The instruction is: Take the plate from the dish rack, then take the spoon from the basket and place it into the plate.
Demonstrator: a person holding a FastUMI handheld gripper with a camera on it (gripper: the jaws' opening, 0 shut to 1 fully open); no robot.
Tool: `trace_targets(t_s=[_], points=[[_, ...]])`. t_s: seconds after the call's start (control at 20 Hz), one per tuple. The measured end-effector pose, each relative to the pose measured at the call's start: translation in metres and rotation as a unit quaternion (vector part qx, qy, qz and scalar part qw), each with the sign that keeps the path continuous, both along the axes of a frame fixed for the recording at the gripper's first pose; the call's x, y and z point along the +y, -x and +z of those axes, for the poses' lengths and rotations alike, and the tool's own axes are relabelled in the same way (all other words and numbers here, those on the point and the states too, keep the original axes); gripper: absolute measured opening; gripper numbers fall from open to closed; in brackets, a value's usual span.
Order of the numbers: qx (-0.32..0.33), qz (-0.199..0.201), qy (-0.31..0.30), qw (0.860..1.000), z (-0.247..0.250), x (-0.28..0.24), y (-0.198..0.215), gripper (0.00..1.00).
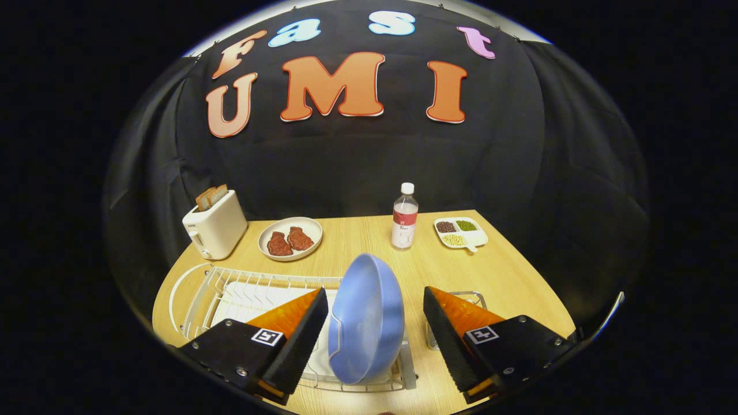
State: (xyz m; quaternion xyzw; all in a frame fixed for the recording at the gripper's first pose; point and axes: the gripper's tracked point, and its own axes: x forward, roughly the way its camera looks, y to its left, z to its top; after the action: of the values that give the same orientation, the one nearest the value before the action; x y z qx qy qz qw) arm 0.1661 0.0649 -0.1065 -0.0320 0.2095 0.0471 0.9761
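Plate (pixel 369 317) stood on its edge in the white wire dish rack (pixel 230 288), between the two fingers of the gripper (pixel 375 323), which was wide open and held nothing (a clear gap was on each side of the plate). To do this step well, in my judgement the fingers should close slowly and evenly on the rim, then lift straight up so the plate does not catch the wires. The plate was light blue, smooth, round and rather deep, with its hollow side toward the left finger.
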Motion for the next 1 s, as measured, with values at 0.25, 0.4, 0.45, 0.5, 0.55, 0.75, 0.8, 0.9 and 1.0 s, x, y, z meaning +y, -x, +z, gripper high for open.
trace_targets(t_s=[0.25, 0.4, 0.45, 0.5, 0.55, 0.75, 0.8, 0.9, 1.0], points=[[0.035, 0.005, -0.004, 0.999, -0.022, 0.007, -0.010, 0.80], [0.057, -0.006, 0.009, 0.998, -0.035, 0.005, -0.013, 0.61], [0.061, -0.011, 0.014, 0.998, -0.038, 0.002, -0.014, 0.50], [0.061, -0.020, 0.019, 0.998, -0.037, -0.001, -0.015, 0.41], [0.063, -0.029, 0.020, 0.997, -0.038, -0.003, -0.016, 0.33], [0.060, -0.056, 0.025, 0.996, -0.031, -0.009, -0.015, 0.25], [0.052, -0.056, 0.032, 0.997, -0.026, -0.009, -0.015, 0.25], [0.039, -0.058, 0.052, 0.996, -0.016, -0.010, -0.013, 0.25], [0.030, -0.067, 0.066, 0.995, -0.010, -0.010, -0.012, 0.25]])
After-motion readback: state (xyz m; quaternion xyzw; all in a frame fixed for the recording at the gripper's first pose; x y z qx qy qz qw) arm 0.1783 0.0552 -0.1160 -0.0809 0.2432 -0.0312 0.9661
